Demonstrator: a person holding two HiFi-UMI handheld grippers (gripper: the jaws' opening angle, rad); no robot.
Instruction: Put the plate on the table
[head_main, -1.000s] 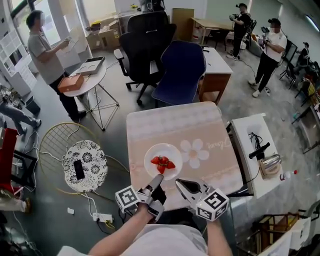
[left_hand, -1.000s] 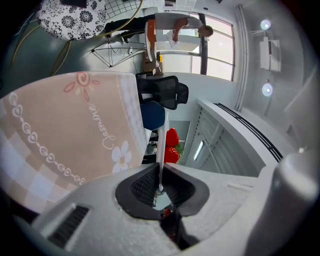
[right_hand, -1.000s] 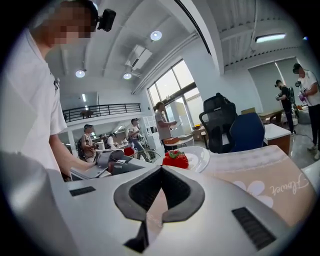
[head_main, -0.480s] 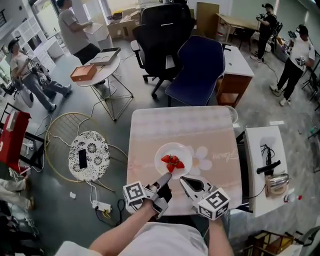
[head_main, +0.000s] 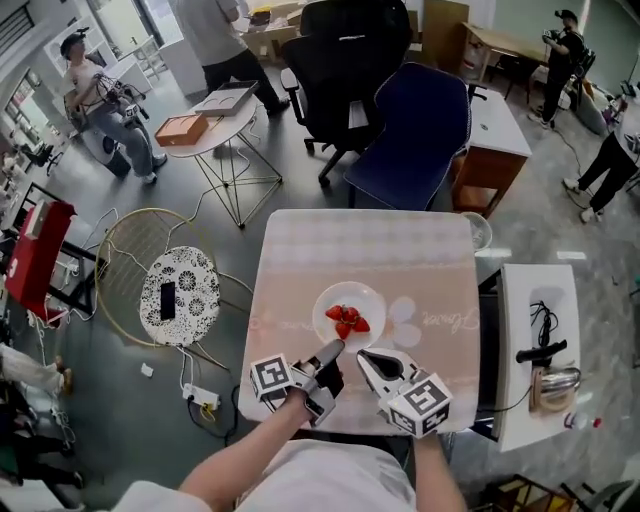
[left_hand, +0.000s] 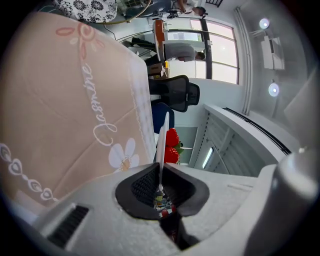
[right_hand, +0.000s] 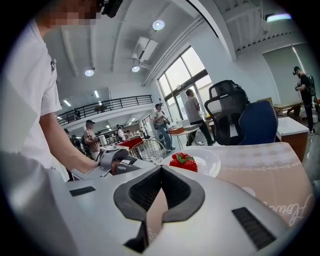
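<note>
Ahead of me: blue chair (head_main: 415, 130) beside black office chair (head_main: 345, 50). My left: phone (head_main: 167, 299) on patterned stool (head_main: 190, 272); power strip (head_main: 203, 397) on floor.

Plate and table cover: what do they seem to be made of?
Plate: probably glazed ceramic or melamine; white, smooth, slight sheen, thin edge. Table cover: likely printed cloth or vinyl; matte pink, flower print, lace-like border.
</note>
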